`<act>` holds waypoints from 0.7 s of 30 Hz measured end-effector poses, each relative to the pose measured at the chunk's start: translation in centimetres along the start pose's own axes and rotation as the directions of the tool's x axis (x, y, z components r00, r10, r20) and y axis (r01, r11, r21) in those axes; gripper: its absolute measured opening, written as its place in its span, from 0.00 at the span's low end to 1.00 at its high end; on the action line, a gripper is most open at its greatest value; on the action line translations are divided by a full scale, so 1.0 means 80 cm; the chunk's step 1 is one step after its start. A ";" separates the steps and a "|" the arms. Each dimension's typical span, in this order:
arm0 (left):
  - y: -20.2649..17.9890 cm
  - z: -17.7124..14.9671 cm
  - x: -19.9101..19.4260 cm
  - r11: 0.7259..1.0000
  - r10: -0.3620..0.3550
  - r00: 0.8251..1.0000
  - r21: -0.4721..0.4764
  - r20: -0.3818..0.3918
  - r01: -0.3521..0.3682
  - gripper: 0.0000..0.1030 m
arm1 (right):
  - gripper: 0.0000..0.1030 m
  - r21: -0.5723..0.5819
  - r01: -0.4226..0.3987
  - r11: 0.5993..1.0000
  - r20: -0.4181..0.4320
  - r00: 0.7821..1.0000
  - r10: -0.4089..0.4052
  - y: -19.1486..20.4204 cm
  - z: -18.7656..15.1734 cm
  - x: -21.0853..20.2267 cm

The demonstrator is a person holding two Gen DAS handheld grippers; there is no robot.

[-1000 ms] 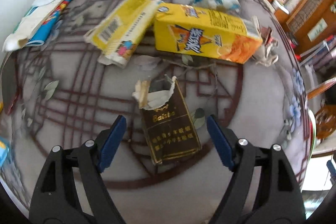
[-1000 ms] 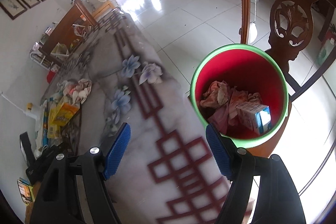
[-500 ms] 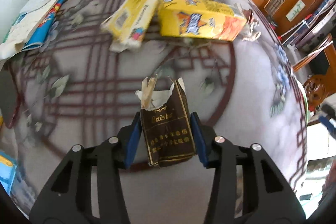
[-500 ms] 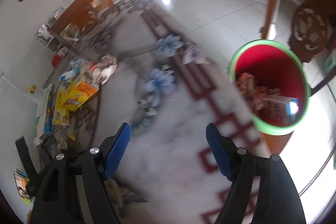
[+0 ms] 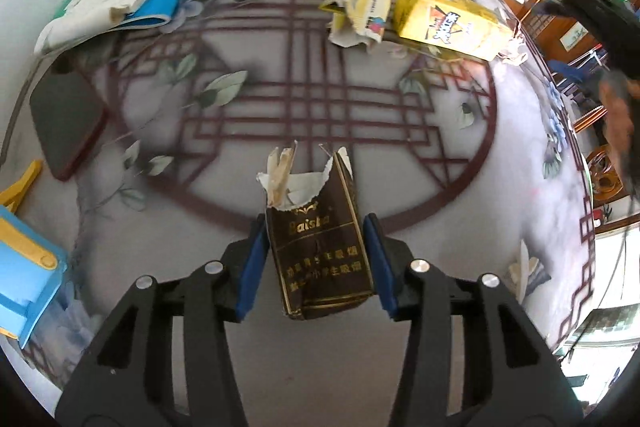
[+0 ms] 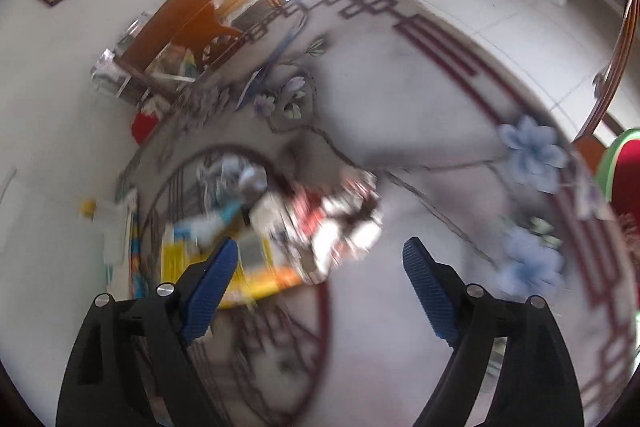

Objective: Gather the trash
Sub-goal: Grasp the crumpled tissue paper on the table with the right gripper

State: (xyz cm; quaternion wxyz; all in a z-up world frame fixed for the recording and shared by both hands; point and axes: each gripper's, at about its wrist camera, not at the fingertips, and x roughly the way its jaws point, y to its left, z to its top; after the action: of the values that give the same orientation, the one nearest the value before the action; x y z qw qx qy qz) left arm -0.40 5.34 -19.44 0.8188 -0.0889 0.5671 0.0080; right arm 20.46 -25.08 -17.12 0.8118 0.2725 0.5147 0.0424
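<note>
The brown cigarette pack (image 5: 322,259) is clamped between the blue pads of the left tongs (image 5: 316,263), above the patterned counter (image 5: 520,187). Its long axis runs from 6 to 12 o'clock, and the torn open end is pointed to 12 o'clock, away from the camera. The right tongs (image 6: 320,287) are held wide apart with nothing between them; their jaws have just been opening. A blurred heap of trash (image 6: 280,223) is seen at 12 o'clock of them, and the red bin (image 6: 624,171) at 3 o'clock.

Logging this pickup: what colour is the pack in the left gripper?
Dark brown with gold lettering, cigarette pack, clearest in the left wrist view.
</note>
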 end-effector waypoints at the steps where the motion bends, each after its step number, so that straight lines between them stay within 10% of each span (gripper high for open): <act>1: 0.004 -0.001 -0.002 1.000 0.000 1.000 0.001 0.001 0.000 0.45 | 0.79 0.020 0.009 1.000 -0.010 1.000 -0.009 0.002 0.006 0.011; 10: 0.025 -0.011 -0.007 1.000 0.000 1.000 0.020 -0.009 0.000 0.46 | 0.77 0.036 0.103 0.994 -0.099 0.990 -0.099 0.002 0.021 0.073; 15: 0.033 -0.010 -0.002 1.000 -0.013 1.000 0.018 -0.024 0.013 0.46 | 0.43 -0.037 0.114 0.993 -0.088 0.989 -0.117 0.001 0.012 0.059; 21: 0.029 -0.006 0.000 0.999 -0.032 0.999 0.029 -0.023 0.032 0.46 | 0.42 -0.126 0.098 0.987 0.010 0.995 -0.098 0.000 -0.013 0.000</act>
State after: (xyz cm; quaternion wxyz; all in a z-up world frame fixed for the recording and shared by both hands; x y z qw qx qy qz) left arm -1.09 7.57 -19.92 0.8137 -0.0858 0.5747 -0.0144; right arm 19.58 -24.65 -17.43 0.8295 0.1952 0.5221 0.0345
